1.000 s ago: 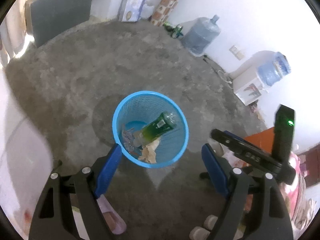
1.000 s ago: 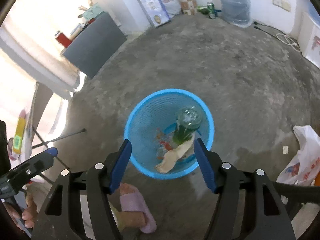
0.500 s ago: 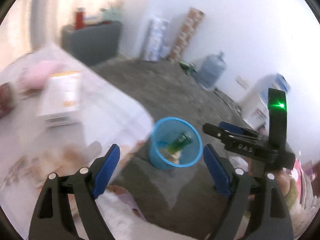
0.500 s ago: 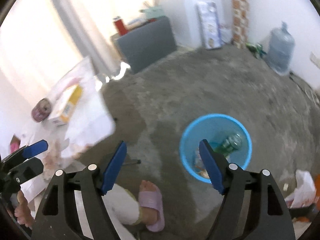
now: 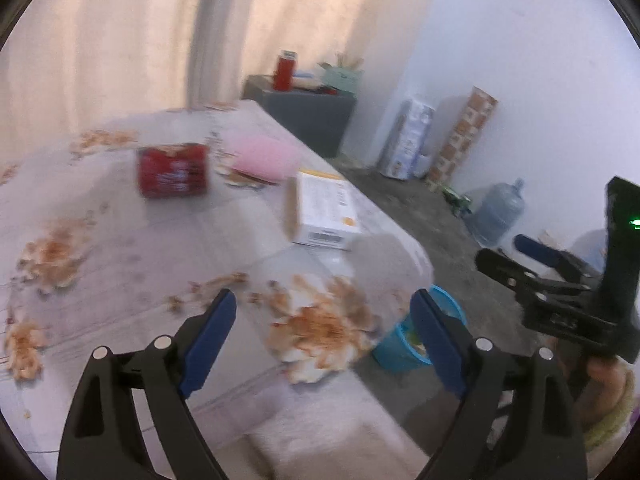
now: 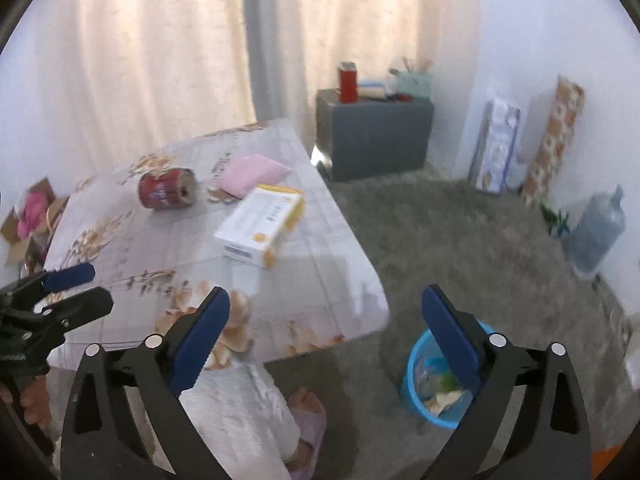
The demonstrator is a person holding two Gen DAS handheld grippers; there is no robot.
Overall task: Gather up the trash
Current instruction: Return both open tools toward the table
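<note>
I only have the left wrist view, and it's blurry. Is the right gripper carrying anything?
Observer: No. The right gripper has nothing between its fingers, and its jaws are opening.
Operator: What's already been collected? I can hardly see it.
Observer: The right wrist view looks down into the blue bin. Crumpled paper and a green item lie inside.
Operator: Anything outside my frame?
Observer: Left of the table there is a cardboard box with something pink in it.

Left tool [image 5: 322,320] jaws opening, empty, right tool [image 6: 324,322] likewise
</note>
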